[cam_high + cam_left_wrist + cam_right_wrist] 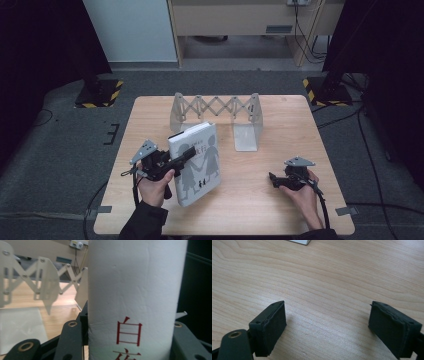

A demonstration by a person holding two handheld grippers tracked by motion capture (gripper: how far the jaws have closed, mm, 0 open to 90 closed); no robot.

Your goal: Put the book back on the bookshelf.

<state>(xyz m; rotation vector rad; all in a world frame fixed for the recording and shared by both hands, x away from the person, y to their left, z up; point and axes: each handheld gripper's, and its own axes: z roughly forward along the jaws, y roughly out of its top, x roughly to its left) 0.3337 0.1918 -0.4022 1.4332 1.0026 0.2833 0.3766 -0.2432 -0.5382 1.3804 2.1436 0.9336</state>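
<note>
A white book (196, 162) with grey figures of children on its cover is tilted up off the wooden table (260, 195), left of centre. My left gripper (184, 155) is shut on the book's left edge, the spine side. In the left gripper view the white spine (135, 297) with red characters stands between the two black jaws. My right gripper (272, 178) rests low over the table at the right, open with nothing between its jaws. In the right gripper view its gripper (327, 322) has its two black pads (272, 325) wide apart over bare wood.
A pale expanding book rack (216, 107) with a scissor lattice stands at the back of the table, its flat end plate (246, 136) resting on the wood. Stands with yellow-black bases (100, 92) sit on the floor beyond the table.
</note>
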